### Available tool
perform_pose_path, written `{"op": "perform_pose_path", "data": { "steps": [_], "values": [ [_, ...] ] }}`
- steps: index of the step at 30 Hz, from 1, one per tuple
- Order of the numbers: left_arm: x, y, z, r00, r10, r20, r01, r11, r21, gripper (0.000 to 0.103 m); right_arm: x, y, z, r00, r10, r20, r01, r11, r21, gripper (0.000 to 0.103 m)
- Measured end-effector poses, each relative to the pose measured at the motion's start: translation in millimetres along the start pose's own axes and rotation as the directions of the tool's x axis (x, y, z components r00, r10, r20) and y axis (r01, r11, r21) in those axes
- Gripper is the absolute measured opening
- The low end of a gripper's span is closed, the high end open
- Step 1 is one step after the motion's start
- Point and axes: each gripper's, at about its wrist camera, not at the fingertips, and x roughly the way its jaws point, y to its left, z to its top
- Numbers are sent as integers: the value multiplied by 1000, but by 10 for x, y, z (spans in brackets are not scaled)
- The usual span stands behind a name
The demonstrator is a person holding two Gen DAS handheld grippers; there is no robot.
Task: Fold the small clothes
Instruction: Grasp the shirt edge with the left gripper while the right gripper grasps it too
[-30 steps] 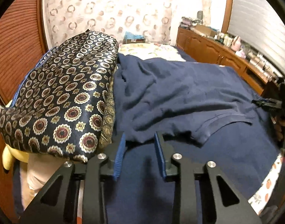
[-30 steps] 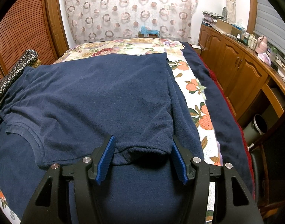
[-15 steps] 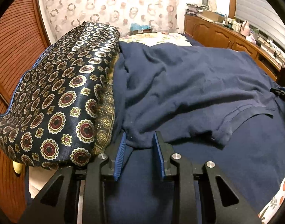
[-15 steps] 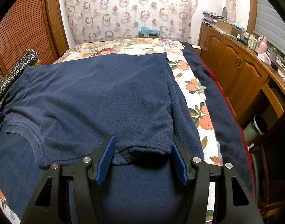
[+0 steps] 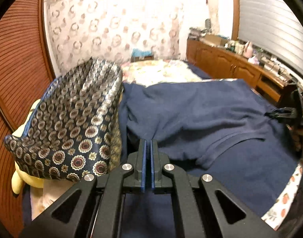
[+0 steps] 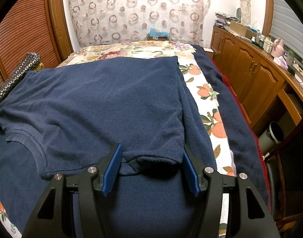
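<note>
Left hand-held gripper (image 5: 148, 141) is pinched nearly shut at the navy shirt (image 6: 103, 103) edge, grip unclear, while only the right view shows right hand-held gripper (image 6: 151, 155) wide around the sleeve (image 6: 155, 157).

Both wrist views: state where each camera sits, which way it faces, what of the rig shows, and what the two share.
Left wrist: rides the left claw, facing up the bed beside the patterned cushion; its closed fingers pinch the navy shirt edge.
Right wrist: rides the right claw, looking toward the curtain; its fingers stand open around the shirt sleeve.
Shared: the shirt, the cushion, the curtain, the wooden cabinets.
</note>
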Motion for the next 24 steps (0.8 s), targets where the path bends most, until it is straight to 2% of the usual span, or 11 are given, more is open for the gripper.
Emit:
{"op": "perform_pose_path", "data": {
  "steps": [5,7,8,10,15,24],
  "values": [
    [-108,-84,41,999,-26,36,25,999,21,4,-11,-32,8,1000,7,2,-7,1000,13,60],
    [-126,-95,33,999,-23,42,22,999,27,4,-28,-70,21,1000,28,13,-29,999,29,39],
    [-127,-94,33,999,-22,44,21,999,24,4,-29,-87,27,999,45,18,-46,999,28,34],
    [-137,-81,37,999,-24,48,23,1000,14,4,-34,-99,38,999,35,26,-36,999,19,13],
    [-323,-29,30,996,-37,84,38,999,-12,4,-219,-126,23,992,79,99,-80,997,2,7],
    [-802,-37,6,986,-64,157,64,998,8,4,-1030,-164,-64,958,122,260,-114,993,-43,7]
  ]
}}
